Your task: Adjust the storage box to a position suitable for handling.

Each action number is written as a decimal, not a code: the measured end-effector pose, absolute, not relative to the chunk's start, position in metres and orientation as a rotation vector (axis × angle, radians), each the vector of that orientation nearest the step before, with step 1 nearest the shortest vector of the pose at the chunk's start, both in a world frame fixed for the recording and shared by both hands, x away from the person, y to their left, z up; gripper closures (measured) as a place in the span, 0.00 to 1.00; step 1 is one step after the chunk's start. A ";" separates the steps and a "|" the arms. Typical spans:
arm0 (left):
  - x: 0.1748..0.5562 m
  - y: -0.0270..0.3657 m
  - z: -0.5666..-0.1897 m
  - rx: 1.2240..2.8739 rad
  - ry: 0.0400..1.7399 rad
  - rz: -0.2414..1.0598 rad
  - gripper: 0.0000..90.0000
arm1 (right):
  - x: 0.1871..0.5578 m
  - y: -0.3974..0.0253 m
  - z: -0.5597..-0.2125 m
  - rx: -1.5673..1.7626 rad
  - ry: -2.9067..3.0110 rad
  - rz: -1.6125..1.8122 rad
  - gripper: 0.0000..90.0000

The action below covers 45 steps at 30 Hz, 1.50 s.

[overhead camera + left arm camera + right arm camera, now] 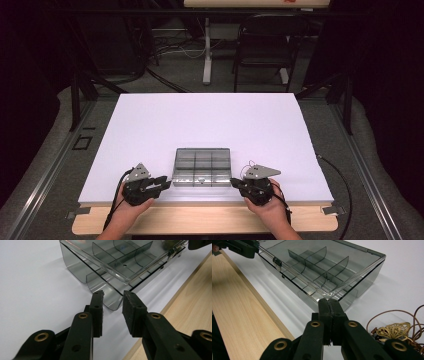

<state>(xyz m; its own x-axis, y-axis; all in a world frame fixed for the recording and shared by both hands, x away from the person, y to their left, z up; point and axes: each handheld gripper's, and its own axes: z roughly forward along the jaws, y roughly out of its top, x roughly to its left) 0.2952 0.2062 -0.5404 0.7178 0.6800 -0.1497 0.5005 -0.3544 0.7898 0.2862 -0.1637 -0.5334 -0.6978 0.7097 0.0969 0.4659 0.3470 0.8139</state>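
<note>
A smoky clear plastic compartment box (pixel 202 166) lies near the front edge of the white board (pixel 200 120). Dividers show through its lid (pixel 322 255), and there is a small latch (pixel 277 261) on its front side. My left gripper (pixel 162 183) is at the box's front left corner (pixel 110 298). Its jaws (pixel 113 295) are open with that corner just beyond the tips. My right gripper (pixel 234 182) is at the front right corner. Its jaws (pixel 329 301) are pressed together, with the tips touching the lid's corner (pixel 325 296).
A brass butterfly pendant (pixel 394 330) on a brown cord (pixel 412 315) lies on the board beside my right gripper. A light wooden strip (pixel 205 220) runs along the table's front edge. Beyond the table stand a black folding chair (pixel 265 45) and a white table leg (pixel 207 50).
</note>
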 end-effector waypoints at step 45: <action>0.299 0.191 -0.523 1.987 0.881 0.312 0.84 | 0.292 -0.160 -0.524 1.046 2.267 1.323 0.90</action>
